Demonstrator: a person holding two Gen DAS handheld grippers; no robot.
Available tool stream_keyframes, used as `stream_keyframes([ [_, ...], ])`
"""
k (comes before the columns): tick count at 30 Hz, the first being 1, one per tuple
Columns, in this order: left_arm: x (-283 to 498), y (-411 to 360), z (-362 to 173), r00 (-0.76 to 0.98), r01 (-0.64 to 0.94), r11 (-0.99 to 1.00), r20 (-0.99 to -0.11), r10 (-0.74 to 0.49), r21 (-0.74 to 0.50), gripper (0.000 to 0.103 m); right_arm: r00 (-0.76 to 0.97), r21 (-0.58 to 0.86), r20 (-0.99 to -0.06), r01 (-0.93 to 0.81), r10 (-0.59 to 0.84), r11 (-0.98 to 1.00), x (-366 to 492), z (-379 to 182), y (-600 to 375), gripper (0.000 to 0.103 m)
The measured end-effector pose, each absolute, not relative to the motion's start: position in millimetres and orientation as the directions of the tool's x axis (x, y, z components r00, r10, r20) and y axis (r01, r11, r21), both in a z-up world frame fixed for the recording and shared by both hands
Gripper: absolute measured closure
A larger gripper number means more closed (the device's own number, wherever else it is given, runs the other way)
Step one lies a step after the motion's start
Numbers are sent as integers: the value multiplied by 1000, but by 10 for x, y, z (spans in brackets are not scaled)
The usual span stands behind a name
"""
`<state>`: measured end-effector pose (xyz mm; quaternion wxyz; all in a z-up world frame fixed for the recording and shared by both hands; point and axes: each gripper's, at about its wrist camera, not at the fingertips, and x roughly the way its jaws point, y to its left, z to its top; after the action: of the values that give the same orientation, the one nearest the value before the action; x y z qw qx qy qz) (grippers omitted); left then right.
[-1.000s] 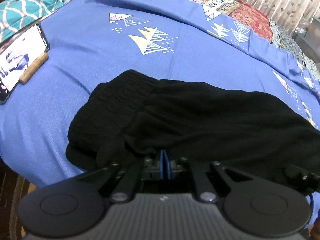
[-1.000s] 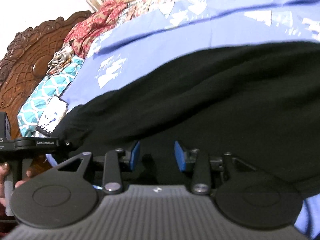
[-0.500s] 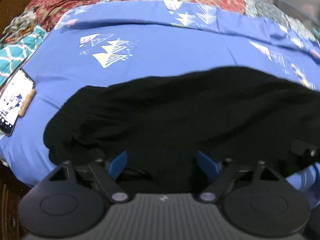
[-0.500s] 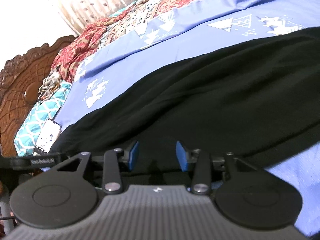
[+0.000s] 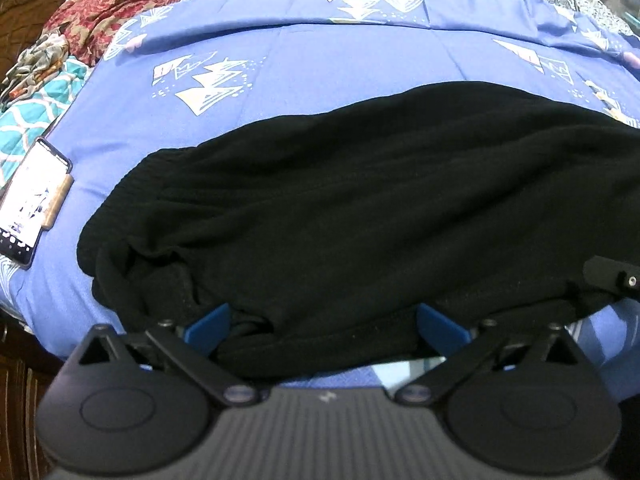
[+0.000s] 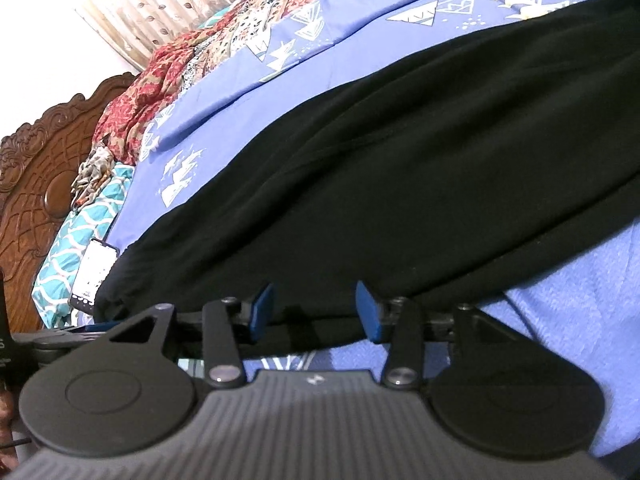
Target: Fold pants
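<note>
The left gripper [image 5: 322, 326] has its blue pads spread wide and still opening; the near hem of the black knit pants [image 5: 360, 208] lies between them, but neither pad presses on it. The right gripper [image 6: 316, 308] is also opening, its pads partly apart, with the near edge of the cloth lying between them and not pinched.

The pants lie folded lengthwise along the near edge of the bed, on the blue cotton bedsheet with white triangle prints [image 5: 320, 64], waistband towards the left.

The risks, as I judge them: the soft knit may cling to a pad as either gripper draws away, dragging the top layer and spoiling the fold. The near edge sits close to the side of the bed, so a tug could slide cloth over it. A smartphone with a lit screen [image 5: 30, 208] lies near the waistband; a sweep that way could knock it.
</note>
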<state>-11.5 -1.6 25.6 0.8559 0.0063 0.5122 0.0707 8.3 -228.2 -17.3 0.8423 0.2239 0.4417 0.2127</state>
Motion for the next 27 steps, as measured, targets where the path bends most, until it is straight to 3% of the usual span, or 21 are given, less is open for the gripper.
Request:
stream_keyframes([
  [11,-65,-70,200,438,-72,991,-889,134,114,0,515,588,-638,-154,572,794,70,-187,-2285,46],
  [27,-113,-158,232,446,-64,988,-881,157,144,0,514,589,-638,-153,573,793,80,-188,-2274,45],
])
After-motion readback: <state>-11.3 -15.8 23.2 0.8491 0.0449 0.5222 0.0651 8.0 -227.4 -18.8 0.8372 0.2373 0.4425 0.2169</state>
